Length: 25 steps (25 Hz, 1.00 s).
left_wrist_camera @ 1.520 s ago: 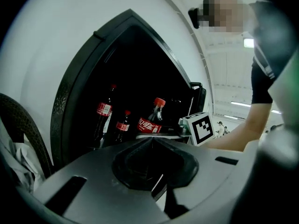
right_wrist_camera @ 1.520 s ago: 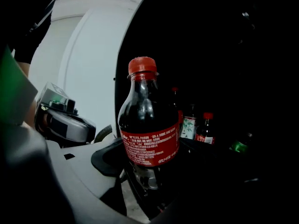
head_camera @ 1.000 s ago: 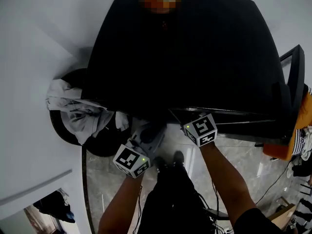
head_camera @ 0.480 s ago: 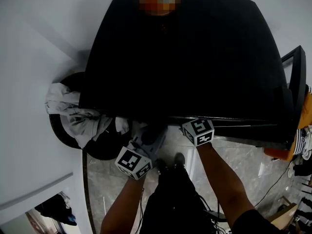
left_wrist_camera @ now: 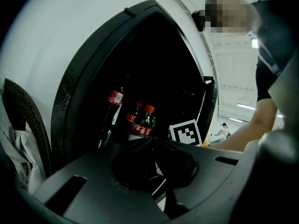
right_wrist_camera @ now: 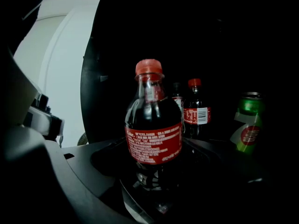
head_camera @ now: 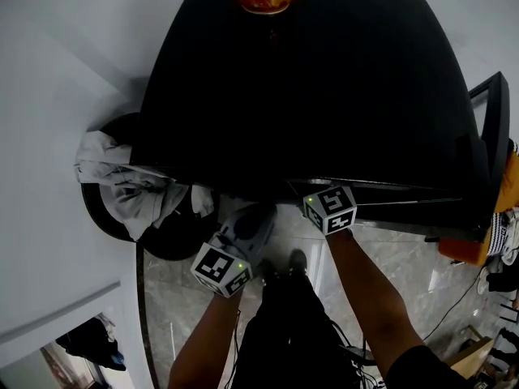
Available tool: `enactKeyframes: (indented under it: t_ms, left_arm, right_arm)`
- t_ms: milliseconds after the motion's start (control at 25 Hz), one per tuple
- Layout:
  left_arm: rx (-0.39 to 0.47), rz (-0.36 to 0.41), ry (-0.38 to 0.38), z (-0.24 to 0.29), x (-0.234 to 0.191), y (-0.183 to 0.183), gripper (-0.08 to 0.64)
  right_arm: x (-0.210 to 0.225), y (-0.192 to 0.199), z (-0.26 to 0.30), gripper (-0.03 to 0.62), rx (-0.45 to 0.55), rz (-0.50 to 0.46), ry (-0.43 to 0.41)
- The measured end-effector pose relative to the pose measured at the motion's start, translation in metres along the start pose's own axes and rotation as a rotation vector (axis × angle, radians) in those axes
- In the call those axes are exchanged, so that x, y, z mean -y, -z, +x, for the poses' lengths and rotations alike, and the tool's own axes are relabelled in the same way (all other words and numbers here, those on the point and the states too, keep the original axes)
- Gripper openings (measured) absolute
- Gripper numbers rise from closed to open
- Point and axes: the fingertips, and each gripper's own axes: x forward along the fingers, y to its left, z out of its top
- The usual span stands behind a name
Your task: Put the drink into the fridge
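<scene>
Right gripper (right_wrist_camera: 152,181) clamps the cola bottle (right_wrist_camera: 153,139) upright.
Open fridge (head_camera: 308,96) lies at twelve o'clock; left gripper (left_wrist_camera: 147,141) sits empty, jaws together.

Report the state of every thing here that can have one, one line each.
fridge: door open.
right claw: shut on the cola bottle.
cola bottle: upright, capped, held at the fridge opening.
left claw: shut, empty.
stored cola bottles: upright, capped, inside the fridge.
green can: standing inside the fridge; opened or not, cannot tell.
</scene>
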Motion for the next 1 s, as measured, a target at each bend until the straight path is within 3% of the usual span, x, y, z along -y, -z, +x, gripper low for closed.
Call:
enactKeyframes:
  t_ms: [320,440,600,640,680,720,880,1000]
  left_arm:
    - [0.003,-0.016,-0.042,-0.030,0.010,0.004,0.011]
    - [-0.028,-0.022,-0.027,-0.055,0.028,0.005,0.011]
    - [-0.038,-0.042,-0.016,-0.090,0.064,-0.007,0.011]
    - [-0.031,-0.044,-0.009,-0.097,0.075,-0.014,0.011]
    - [-0.022,-0.041,0.005,-0.102,0.089,-0.022,0.011]
    - [-0.014,-0.032,0.024,-0.109,0.103,-0.029,0.011]
    - [0.040,0.019,0.044,-0.147,0.143,-0.062,0.011]
    - [0.077,0.058,0.053,-0.171,0.180,-0.085,0.011]
  right_arm:
    - [-0.019,0.007,-0.070,0.311,0.007,0.045,0.021]
    - [-0.058,0.002,-0.107,0.310,-0.044,0.063,-0.071]
    - [-0.113,-0.036,-0.152,0.304,-0.062,0.022,-0.215]
    - [-0.120,-0.049,-0.166,0.274,-0.051,0.004,-0.232]
    - [-0.126,-0.064,-0.180,0.129,-0.035,-0.020,-0.240]
    - [-0.131,-0.078,-0.195,0.057,-0.018,-0.042,-0.245]
    - [-0.162,-0.126,-0.248,0.035,0.043,-0.054,-0.309]
    - [-0.193,-0.150,-0.292,0.026,0.063,-0.026,-0.447]
